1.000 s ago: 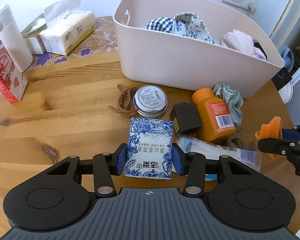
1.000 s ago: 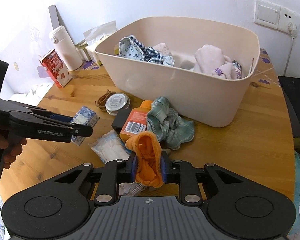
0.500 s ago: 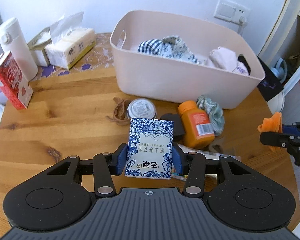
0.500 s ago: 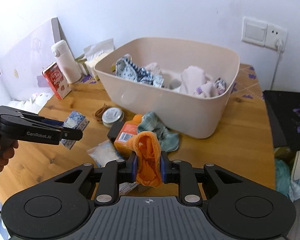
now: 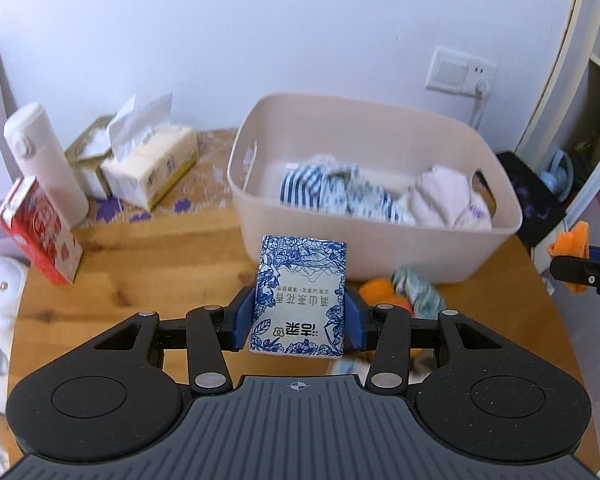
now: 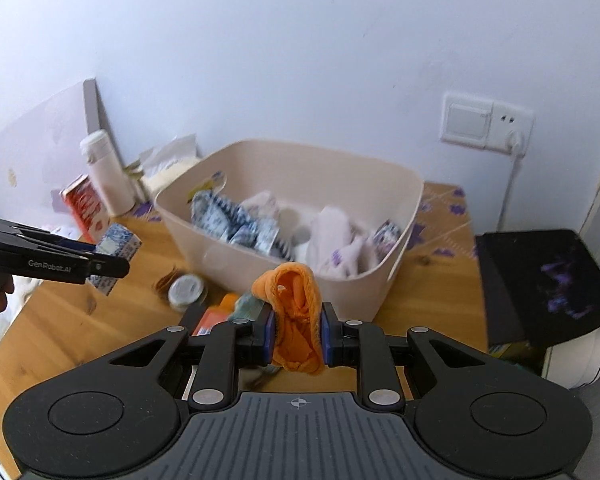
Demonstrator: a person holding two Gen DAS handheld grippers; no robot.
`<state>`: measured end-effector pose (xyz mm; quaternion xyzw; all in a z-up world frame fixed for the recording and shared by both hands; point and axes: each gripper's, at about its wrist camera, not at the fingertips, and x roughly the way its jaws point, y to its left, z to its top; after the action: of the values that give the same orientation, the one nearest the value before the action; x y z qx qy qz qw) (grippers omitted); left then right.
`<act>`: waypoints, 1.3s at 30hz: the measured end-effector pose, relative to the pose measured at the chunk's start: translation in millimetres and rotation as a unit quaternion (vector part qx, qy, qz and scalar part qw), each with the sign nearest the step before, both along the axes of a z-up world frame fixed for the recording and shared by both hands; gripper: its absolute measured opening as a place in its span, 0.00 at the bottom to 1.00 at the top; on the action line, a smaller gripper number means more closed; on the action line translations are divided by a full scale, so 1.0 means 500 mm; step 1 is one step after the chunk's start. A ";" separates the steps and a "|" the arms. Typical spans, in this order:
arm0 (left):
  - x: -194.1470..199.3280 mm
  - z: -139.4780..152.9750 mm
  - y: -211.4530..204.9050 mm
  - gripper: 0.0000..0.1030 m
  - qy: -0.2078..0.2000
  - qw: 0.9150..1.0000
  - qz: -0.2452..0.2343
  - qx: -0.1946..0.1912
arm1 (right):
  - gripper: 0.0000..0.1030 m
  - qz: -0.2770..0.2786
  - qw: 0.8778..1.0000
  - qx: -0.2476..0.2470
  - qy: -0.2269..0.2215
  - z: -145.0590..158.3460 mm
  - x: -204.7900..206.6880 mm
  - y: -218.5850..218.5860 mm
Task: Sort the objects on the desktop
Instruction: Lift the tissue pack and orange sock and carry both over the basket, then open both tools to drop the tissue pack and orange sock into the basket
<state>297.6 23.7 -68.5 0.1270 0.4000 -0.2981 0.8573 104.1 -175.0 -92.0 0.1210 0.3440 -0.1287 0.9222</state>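
Since a second ago I have raised both grippers off the worktop (image 5: 148,248), and both loads come up with them. The left gripper (image 5: 299,322) is clenched on the tissue pack (image 5: 300,296); its blue fingers (image 5: 242,320) press the two long sides of the pack. The right gripper (image 6: 298,334) is clenched on the orange cloth (image 6: 296,312), which is bunched between the fingers and hangs a little under them.

Before, the pack lay low among the clutter near the front edge of the worktop. Now, in the left view, it hangs in the air in front of the near wall of the bin (image 5: 380,248), and the bin's opening is visible above it. I judge that the pick is finished for both things and the carry to the bin is the step in hand. Neither load is over the rim yet.

The long axis of the pack runs along the fingers, away from the camera. Its far short end points toward the bin and tilts up a little; its printed face looks toward the camera, with the text upside down. In the right view the pack is near the left edge of the worktop, beside the red carton (image 6: 86,208).

The cloth has no clear axis; its open fold faces up, toward the bin.

The bottle (image 5: 374,290), the green cloth (image 5: 418,294) and the tin (image 6: 186,290) still lie in front of the bin.
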 end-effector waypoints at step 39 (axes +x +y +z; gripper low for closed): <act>0.167 0.009 -0.215 0.46 -0.074 0.996 -0.045 0.016 | 0.20 -0.038 0.997 -0.068 -0.012 0.026 0.202 -0.136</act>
<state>381.2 -83.6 -63.8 0.1809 0.3342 -0.3199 0.8679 205.2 -243.1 -79.1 0.0727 0.3187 -0.1850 0.9268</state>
